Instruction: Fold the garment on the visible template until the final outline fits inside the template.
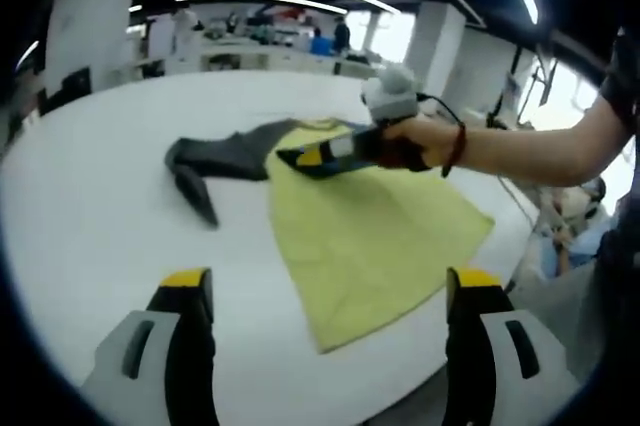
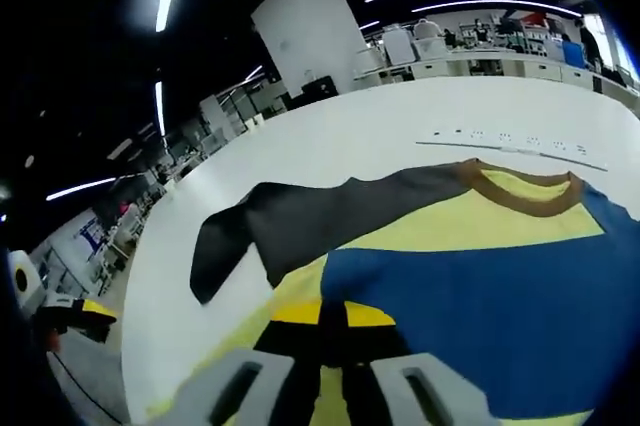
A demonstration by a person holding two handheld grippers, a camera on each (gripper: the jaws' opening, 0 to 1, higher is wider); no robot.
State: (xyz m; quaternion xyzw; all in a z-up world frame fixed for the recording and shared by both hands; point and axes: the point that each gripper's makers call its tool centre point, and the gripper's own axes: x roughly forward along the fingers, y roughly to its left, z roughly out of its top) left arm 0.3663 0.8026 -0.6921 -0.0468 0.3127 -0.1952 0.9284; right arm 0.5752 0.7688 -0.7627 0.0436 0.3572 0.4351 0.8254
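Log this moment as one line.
stage: folding | right gripper: shut over shirt | left gripper: open, clear of shirt | sleeve: spread on table

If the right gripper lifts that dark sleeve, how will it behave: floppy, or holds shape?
Likely floppy: the dark sleeve lies flat and crumpled on the white table. Probably light, thin like the yellow body. It may drag the shirt along, being attached. The right gripper sits at the shoulder.

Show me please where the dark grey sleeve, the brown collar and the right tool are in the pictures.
dark grey sleeve point(image 1: 215, 158), left gripper view, on the middle of the sleeve lying on the white table.
brown collar point(image 2: 520, 196), right gripper view, on the front band of the neckline.
right tool point(image 1: 300, 157), left gripper view, at its yellow-tipped jaws over the garment.
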